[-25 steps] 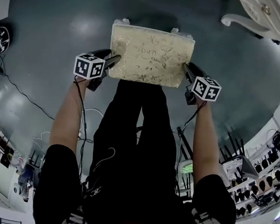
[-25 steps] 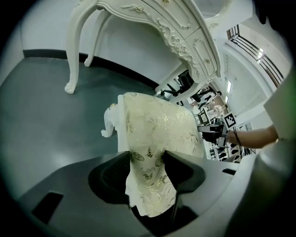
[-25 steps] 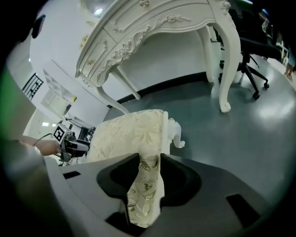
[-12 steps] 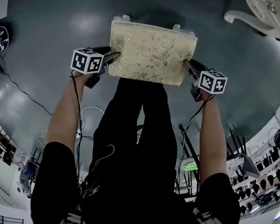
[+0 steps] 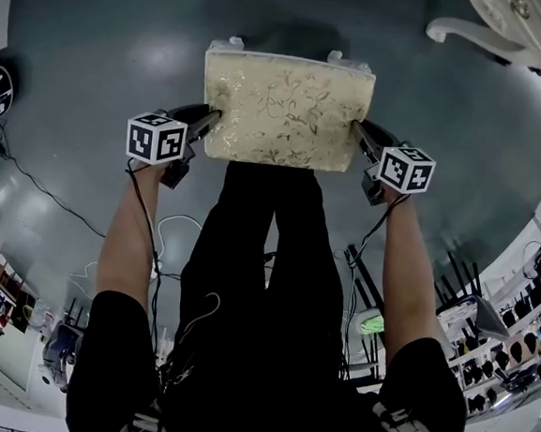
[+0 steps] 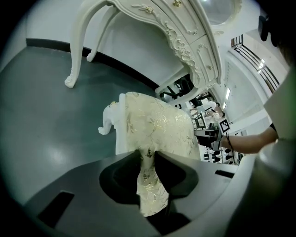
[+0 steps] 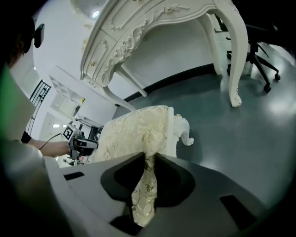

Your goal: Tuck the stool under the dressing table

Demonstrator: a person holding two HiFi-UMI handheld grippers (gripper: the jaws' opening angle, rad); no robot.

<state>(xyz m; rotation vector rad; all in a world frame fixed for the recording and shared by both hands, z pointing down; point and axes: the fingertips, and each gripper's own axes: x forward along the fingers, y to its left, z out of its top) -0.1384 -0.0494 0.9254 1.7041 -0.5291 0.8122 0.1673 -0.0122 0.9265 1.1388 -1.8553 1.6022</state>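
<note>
With jaws just closed onto the cushion fabric, the left gripper point(image 5: 206, 120) and right gripper point(image 5: 360, 136) each pinch 1 side edge of the stool point(image 5: 285, 108), which stands on the floor point(image 5: 96, 54) apart from the dressing table point(image 5: 527, 26), giving 2-sided control for pushing it underneath.

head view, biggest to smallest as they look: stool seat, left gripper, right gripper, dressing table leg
1. stool seat
2. left gripper and right gripper: alike, not ranked; their jaws have just been closing on the seat's edge
3. dressing table leg: smallest, though farther off
</note>
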